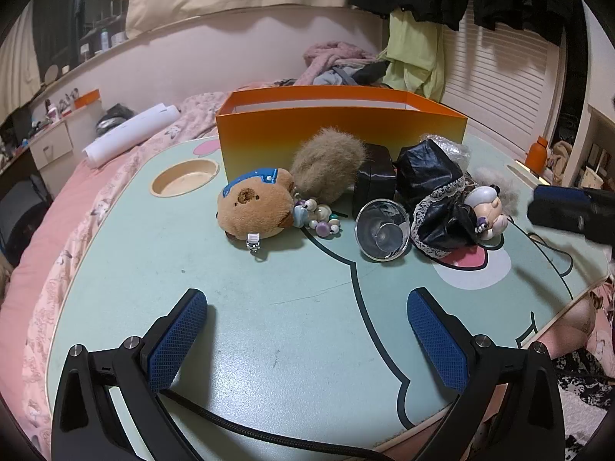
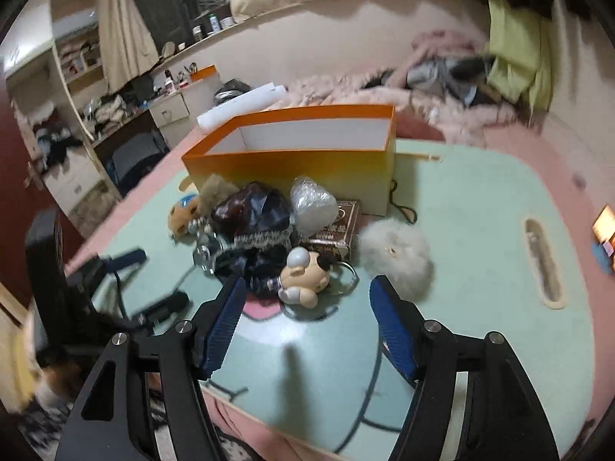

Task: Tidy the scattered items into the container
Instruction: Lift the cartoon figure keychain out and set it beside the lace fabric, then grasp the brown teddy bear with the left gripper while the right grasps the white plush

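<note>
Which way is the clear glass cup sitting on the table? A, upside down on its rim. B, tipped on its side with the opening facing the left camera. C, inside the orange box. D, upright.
B: the glass cup lies on its side beside the black-dressed doll, its open mouth towards the left wrist camera.

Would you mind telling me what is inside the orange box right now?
The right wrist view shows only bare white inner walls in the orange box. Its near wall hides the floor, so anything lying low inside cannot be seen.
</note>
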